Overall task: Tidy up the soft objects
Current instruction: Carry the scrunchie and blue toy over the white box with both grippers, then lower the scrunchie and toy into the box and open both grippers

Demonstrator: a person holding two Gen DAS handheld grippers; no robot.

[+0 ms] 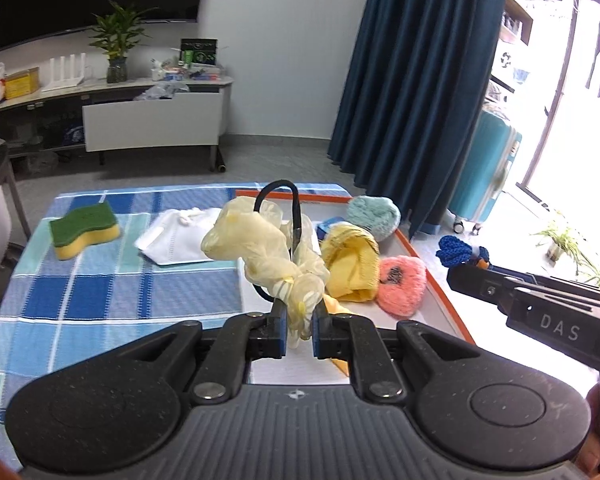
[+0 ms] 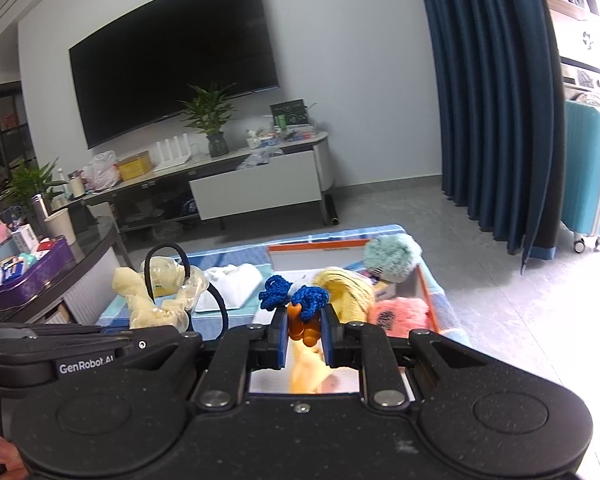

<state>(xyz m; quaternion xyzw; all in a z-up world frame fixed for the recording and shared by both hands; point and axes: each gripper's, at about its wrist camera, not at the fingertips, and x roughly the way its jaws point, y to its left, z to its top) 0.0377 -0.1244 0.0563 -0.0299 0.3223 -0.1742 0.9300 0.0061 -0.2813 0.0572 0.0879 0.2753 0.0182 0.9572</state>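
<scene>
My left gripper [image 1: 300,330] is shut on a crumpled pale yellow rubber glove [image 1: 256,244], with a black hair band [image 1: 284,200] looped through it, held above the checked tablecloth. In the right wrist view my right gripper [image 2: 305,336] is shut on a blue and orange crocheted toy [image 2: 296,304]; that toy [image 1: 462,251] also shows at the right of the left wrist view. Below lies an orange-rimmed white tray [image 1: 436,280] holding a yellow knitted piece [image 1: 354,264], a pink fluffy pad [image 1: 402,286] and a teal fluffy pad [image 1: 374,212].
A green and yellow sponge [image 1: 84,230] and a white face mask [image 1: 176,236] lie on the blue checked tablecloth [image 1: 80,300], left of the tray. Beyond the table are a TV cabinet [image 1: 152,120], dark blue curtains [image 1: 416,80] and a teal suitcase [image 1: 488,168].
</scene>
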